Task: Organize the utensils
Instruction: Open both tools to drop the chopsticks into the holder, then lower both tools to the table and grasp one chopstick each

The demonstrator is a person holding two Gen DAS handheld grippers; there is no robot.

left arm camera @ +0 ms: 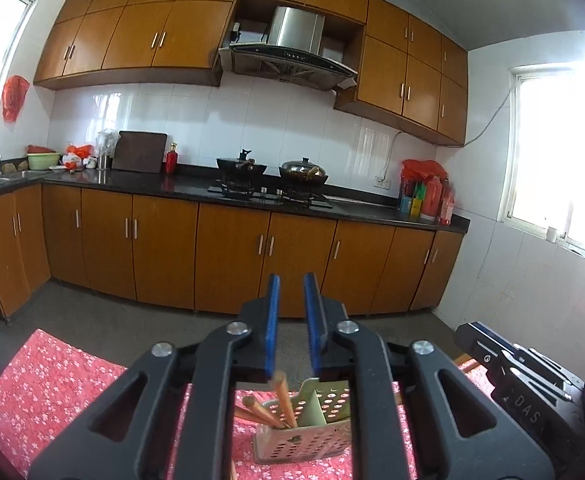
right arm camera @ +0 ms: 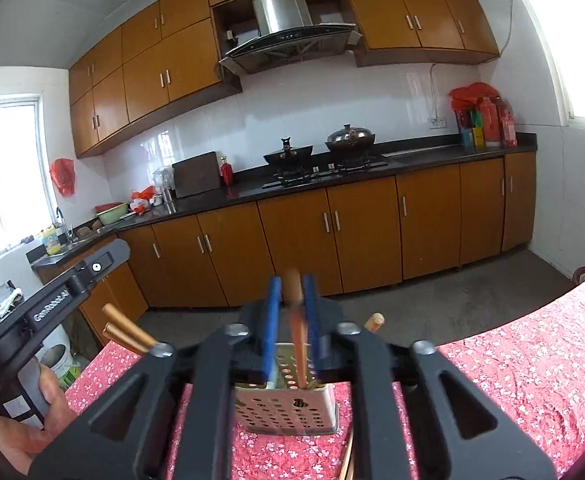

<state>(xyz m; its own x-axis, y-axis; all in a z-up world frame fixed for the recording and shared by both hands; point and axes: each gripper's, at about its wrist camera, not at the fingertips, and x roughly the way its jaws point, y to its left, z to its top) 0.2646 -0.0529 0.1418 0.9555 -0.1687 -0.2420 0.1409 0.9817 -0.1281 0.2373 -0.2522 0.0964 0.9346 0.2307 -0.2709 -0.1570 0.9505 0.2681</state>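
Note:
A perforated metal utensil holder [left arm camera: 304, 440] [right arm camera: 288, 408] stands on the table with the red floral cloth [left arm camera: 52, 380] [right arm camera: 532, 360]. Several wooden chopsticks [left arm camera: 260, 412] lean in its left compartment. My left gripper [left arm camera: 292, 280] hovers above the holder, blue pads slightly apart; a blurred chopstick [left arm camera: 280, 392] hangs below them into the holder. My right gripper [right arm camera: 292, 280] is also over the holder. A blurred chopstick [right arm camera: 294, 300] stands between its pads, with a gap on its left side and its lower end in the holder. More chopstick ends [right arm camera: 128, 328] poke out to the left.
A hand [right arm camera: 32, 420] holds the left gripper's body [right arm camera: 64, 292] at the left edge. Loose chopsticks [right arm camera: 348, 460] lie on the cloth in front of the holder. Beyond the table are grey floor [right arm camera: 452, 300], wooden cabinets and a dark counter [left arm camera: 196, 188] with woks.

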